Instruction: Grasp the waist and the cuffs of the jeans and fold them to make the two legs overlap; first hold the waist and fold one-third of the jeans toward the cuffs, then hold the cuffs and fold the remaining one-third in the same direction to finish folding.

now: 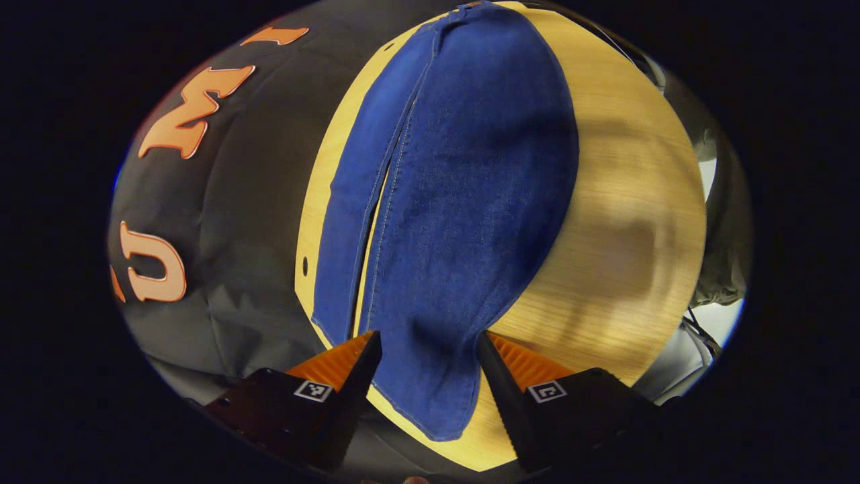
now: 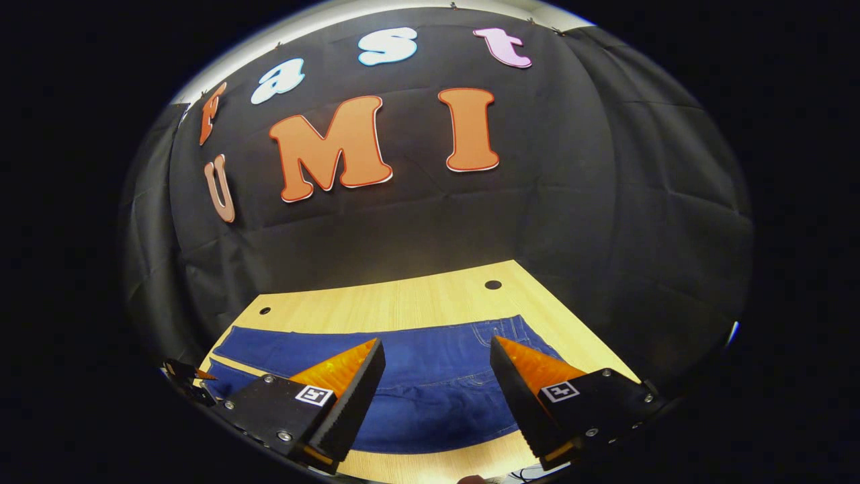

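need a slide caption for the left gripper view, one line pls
Open left gripper poised above the cuff end of blue jeans laid flat on a wooden table.

Jeans (image 2: 430, 383) partly behind gripper fingers (image 2: 339, 386)

Blue denim jeans (image 1: 463, 202) are laid flat and unfolded on the wooden worktop (image 1: 625, 222), legs side by side, a narrow gap seen between them.
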`<state>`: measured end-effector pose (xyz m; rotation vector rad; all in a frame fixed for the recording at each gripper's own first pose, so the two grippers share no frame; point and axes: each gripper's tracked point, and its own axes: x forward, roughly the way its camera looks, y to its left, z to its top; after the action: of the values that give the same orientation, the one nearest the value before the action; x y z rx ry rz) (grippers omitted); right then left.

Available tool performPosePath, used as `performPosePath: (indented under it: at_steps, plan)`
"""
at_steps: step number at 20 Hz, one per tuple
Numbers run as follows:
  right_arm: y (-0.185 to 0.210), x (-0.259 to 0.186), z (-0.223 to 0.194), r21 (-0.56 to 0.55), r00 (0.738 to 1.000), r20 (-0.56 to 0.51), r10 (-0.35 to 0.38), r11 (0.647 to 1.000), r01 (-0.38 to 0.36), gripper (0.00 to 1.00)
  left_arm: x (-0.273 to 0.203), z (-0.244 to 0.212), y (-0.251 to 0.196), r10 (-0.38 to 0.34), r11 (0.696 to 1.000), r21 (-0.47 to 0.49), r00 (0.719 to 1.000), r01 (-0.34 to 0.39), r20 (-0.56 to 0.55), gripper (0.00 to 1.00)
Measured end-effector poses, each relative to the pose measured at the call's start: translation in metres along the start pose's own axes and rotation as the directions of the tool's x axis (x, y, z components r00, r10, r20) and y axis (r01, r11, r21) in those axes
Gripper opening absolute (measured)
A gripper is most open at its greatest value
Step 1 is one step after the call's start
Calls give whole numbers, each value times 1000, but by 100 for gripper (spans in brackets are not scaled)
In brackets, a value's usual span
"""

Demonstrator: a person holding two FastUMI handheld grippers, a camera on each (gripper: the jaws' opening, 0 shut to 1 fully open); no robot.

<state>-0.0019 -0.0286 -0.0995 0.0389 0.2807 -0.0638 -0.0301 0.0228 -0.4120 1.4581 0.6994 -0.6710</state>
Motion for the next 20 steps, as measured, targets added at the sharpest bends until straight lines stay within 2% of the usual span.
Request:
performPosePath:
  at_steps: [1,2,4,5,6,8,11,13,15,16,18,20]
  plan:
    - [-1,0,-1,2,1000,-1,-4,1000,4,97,4,5,3,14,1000,4,1000,-14,4,85]
    - [-1,-1,-2,3,1000,-4,-5,1000,5,97,13,1,5,15,1000,0,1000,-15,7,76]
    - [0,-1,-7,-6,1000,-16,-3,1000,3,97,22,2,9,47,999,15,999,-47,5,45]
    - [2,-1,-9,-16,1000,-21,-3,1000,2,97,26,5,8,30,999,41,1000,-30,9,44]
    - [4,0,-11,-26,1000,-25,0,1000,-1,97,34,4,2,32,999,43,999,-33,13,32]
    - [8,0,-14,-44,999,-33,10,999,-11,97,32,6,4,47,992,116,998,-51,35,6]
    - [9,5,-17,-110,999,-35,12,994,-16,97,37,2,5,24,999,29,999,-25,39,0]
    - [-2,7,-9,-242,1000,5,-8,970,9,96,32,1,4,-4,999,-35,999,6,36,0]
    - [-18,7,-2,-425,999,27,-22,904,32,97,27,7,9,-6,999,-46,999,8,37,1]
    - [-26,6,1,-529,999,44,-27,848,46,97,24,6,10,-2,999,-47,999,4,40,1]
    - [-48,6,1,-701,996,74,-59,707,94,98,21,3,7,-11,998,-61,999,14,36,1]
    - [-66,9,-19,-816,997,47,-62,573,74,98,19,0,1,-16,998,-56,999,18,27,1]
